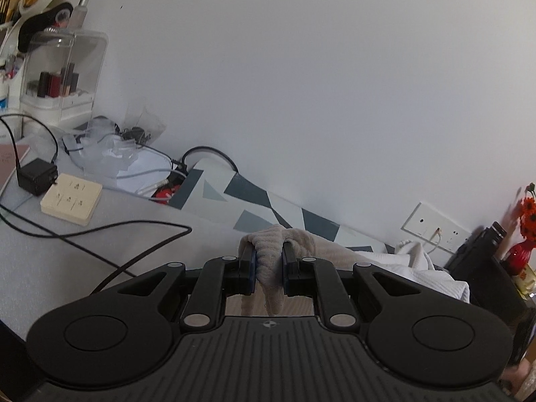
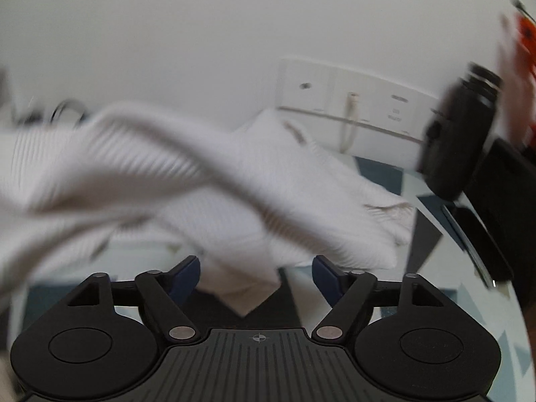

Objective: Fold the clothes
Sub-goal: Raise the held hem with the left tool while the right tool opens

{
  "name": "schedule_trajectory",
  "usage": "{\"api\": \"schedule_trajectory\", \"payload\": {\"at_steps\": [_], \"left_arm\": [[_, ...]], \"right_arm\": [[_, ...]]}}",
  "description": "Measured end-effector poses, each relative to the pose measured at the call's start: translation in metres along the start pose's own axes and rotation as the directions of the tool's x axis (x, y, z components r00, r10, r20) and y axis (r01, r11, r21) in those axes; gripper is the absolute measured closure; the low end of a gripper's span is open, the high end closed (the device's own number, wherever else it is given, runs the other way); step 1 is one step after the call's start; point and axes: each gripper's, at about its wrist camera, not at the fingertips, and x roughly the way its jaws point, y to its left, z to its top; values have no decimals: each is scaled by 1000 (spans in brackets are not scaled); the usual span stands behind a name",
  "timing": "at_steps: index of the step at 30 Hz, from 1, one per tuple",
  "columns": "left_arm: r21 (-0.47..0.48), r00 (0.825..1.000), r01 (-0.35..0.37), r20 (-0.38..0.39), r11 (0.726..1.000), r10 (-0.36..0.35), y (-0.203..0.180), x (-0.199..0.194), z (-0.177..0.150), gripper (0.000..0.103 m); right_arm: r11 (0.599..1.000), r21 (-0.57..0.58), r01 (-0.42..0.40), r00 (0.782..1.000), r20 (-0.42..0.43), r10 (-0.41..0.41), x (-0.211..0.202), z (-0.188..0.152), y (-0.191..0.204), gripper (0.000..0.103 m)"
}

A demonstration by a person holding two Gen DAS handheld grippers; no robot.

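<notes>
Cluttered worktop (image 1: 83, 251) against a white wall. My left gripper (image 1: 269, 264) is clamped on a soft, limp knit garment (image 1: 268, 254) – my right gripper (image 2: 256, 274) gapes beside it; I'd grip hems.

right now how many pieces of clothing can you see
2. A beige knit garment is clamped in the left hand-held gripper. A white ribbed garment lies in front of the open right hand-held gripper, on the patterned table. More may be hidden.
</notes>
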Motion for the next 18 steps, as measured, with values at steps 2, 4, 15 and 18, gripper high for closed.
{"api": "schedule_trajectory", "payload": {"at_steps": [2,4,15,18], "left_arm": [[10,1000,-11,4,1000,11,-6,2,0,89],[15,1000,-21,6,1000,21,-10,2,-1,89],[16,997,-78,10,997,78,-17,-2,-7,88],[21,996,-86,11,996,86,-19,-1,-8,88]], "right_arm": [[999,-52,14,1000,13,-13,9,0,10,32],[1000,-20,20,999,34,-19,19,3,9,37],[997,-76,17,1000,22,-15,54,1,14,43],[1000,1,1,1000,17,-1,56,3,6,66]]}}
